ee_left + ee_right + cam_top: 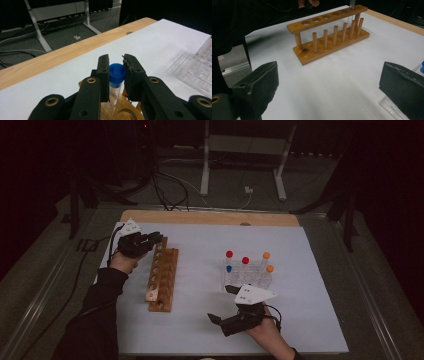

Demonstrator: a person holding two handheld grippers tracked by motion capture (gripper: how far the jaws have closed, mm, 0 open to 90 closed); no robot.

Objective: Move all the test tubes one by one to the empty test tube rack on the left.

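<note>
A: The blue-capped tube point(116, 80) stands between the jaws of the left gripper point(116, 72), does it not?

B: It does. In the left gripper view the two black jaws are clamped on it just at and below the blue cap, one pad on each side, and the clear body runs straight down into a hole of the wooden rack point(122, 110).

A: And the right gripper point(222, 304)?

B: Its jaws stand wide apart with nothing between them. It rests low over the white sheet point(200, 260), just in front of the clear plastic rack point(247, 275), where more tubes stand with red, blue and orange caps.

A: Where does the wooden rack sit?

B: On the left part of the sheet in the high view, its long side running away from the person; the tube is at its far end. The sheet covers a wooden tabletop point(210, 217), whose bare edge shows at the far side.

A: The room beyond?

B: Dark, with grey carpet, trailing cables and the white legs of a stand point(245, 160).

A: The tube's long axis?

B: Upright, cap on top.
</note>
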